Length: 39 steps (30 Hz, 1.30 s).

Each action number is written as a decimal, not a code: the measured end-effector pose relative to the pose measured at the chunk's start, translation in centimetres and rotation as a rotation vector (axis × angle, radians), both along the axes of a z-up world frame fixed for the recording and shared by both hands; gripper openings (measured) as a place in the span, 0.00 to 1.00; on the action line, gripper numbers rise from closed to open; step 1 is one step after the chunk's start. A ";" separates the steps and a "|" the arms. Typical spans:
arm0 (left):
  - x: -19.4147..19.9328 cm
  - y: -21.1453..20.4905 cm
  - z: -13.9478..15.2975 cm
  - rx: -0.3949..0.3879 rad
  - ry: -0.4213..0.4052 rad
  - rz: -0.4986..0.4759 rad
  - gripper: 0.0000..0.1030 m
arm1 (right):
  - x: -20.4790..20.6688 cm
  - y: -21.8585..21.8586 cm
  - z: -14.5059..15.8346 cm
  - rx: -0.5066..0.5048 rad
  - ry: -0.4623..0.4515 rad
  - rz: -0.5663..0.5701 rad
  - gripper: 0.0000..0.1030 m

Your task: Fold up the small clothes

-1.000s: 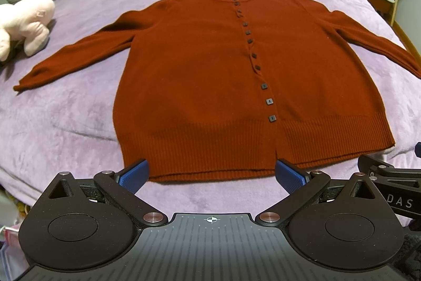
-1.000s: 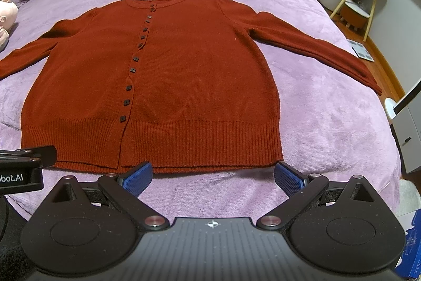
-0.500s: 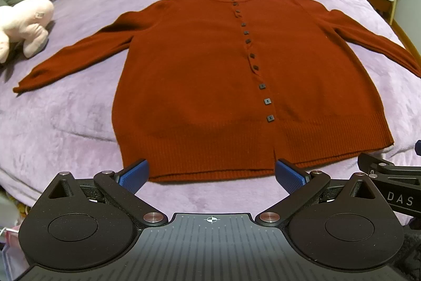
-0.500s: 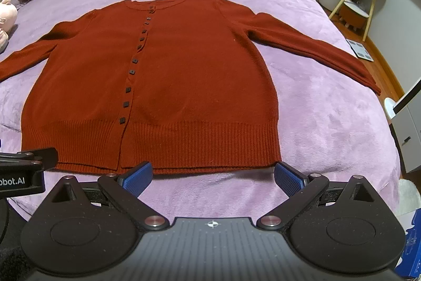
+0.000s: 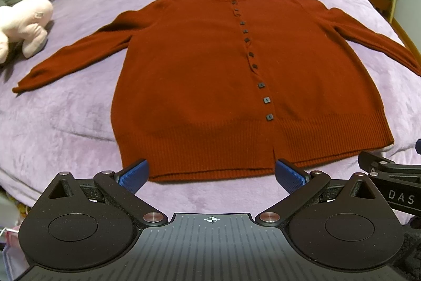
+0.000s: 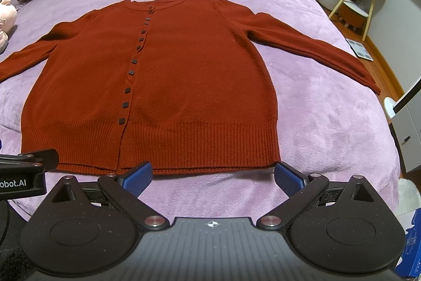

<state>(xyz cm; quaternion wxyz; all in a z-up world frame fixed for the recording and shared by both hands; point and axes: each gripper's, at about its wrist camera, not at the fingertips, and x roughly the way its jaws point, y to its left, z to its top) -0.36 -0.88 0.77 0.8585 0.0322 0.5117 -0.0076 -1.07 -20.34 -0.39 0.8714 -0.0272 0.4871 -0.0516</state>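
Looking along both sets of fingers, I see the cardigan (image 5: 210, 86) lying flat and buttoned on the purple bed (image 5: 65, 109), sleeves stretched out to either side, collar away from me and ribbed hem (image 6: 184, 146) nearest. My left gripper (image 5: 211, 174) hangs just short of the hem with its blue pads spread wide and nothing between them; my right gripper (image 6: 213, 174) does the same further along that edge. I judge the knit soft, light and limp, so it should drape and sag when lifted, and its fuzzy surface may cling to the plush cover. The hem corners or a cuff (image 5: 19, 88) look the best places to pinch, taking both layers together. A pink soft toy (image 5: 23, 23) sits well clear beside the left sleeve
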 end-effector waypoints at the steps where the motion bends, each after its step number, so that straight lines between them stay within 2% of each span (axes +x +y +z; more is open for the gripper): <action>1: 0.0 0.0 -0.1 0.000 0.001 -0.001 1.00 | 0.0 0.0 0.0 0.000 0.000 0.000 0.96; 39: 0.2 0.3 -1.0 -0.002 0.020 -0.003 1.00 | 0.0 -0.1 -0.3 0.011 0.000 -0.004 0.96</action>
